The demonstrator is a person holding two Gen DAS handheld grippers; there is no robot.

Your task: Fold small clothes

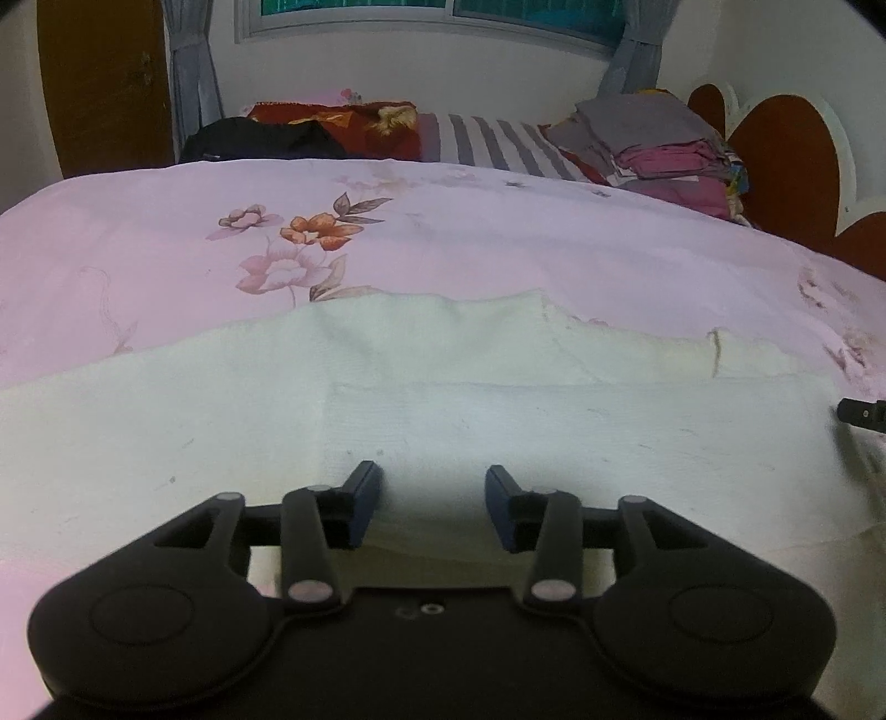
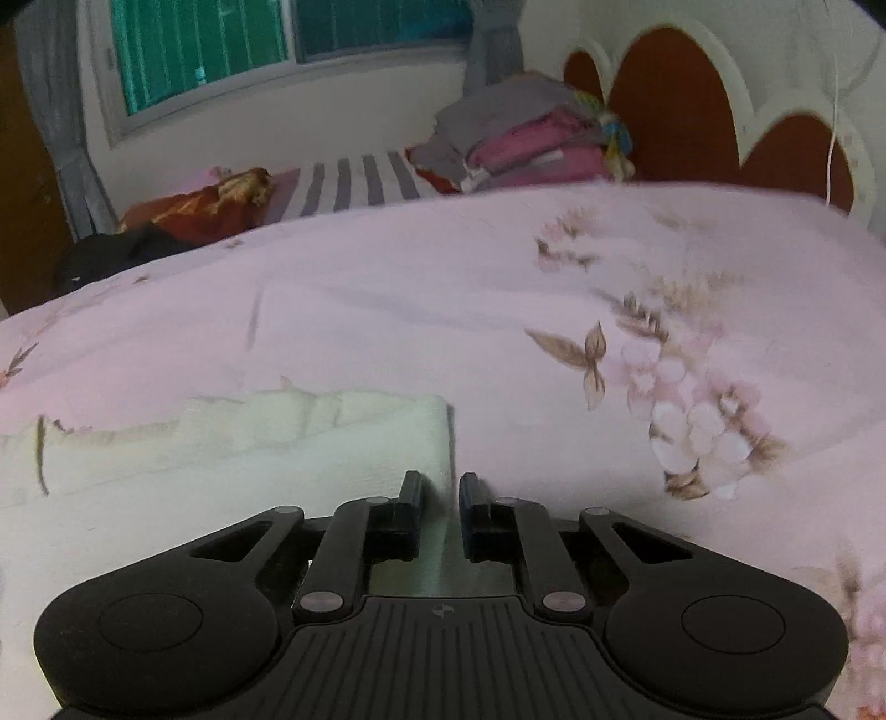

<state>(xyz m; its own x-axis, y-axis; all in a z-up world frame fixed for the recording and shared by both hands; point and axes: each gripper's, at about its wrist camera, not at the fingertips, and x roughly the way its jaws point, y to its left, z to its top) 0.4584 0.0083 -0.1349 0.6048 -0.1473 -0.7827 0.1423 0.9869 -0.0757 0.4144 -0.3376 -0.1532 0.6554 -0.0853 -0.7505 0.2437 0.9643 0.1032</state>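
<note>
White garment (image 1: 498, 443) lies flat on the bed (image 1: 470, 238), spread over the near part of the pink floral bedsheet (image 2: 443, 310), partly folded: a whiter upper layer sits on a creamier lower layer, whose far edge is rumpled with a frayed-looking hem. In the right wrist view the same garment (image 2: 249, 443) ends in a squared corner just ahead of the tongs.

Left tongs (image 1: 433, 507): wide open, clear gap between the two blue-padded fingers (image 1: 362, 509), nothing gripped. They hover low over the near edge of the garment; cannot tell if the tips touch the cloth.

Right tongs (image 2: 441, 507): narrow gap, nearly closed, with the garment's right edge running into the gap between the fingers (image 2: 412, 498). Cloth appears pinched between them, though the actual contact is partly hidden by the finger bodies. A dark bit of the right tongs (image 1: 864, 412) also shows at the right edge of the left wrist view, beside the garment's right end.

Farther off toward the far side of the bed: stack of folded clothes (image 1: 664, 144) in grey and magenta by the red headboard (image 1: 786, 155), striped sheet (image 1: 498, 141), red floral pillow (image 1: 338, 124), black cloth (image 1: 260, 141) at the far left corner. Window (image 2: 288, 44) with grey curtains (image 1: 191, 72) behind.
</note>
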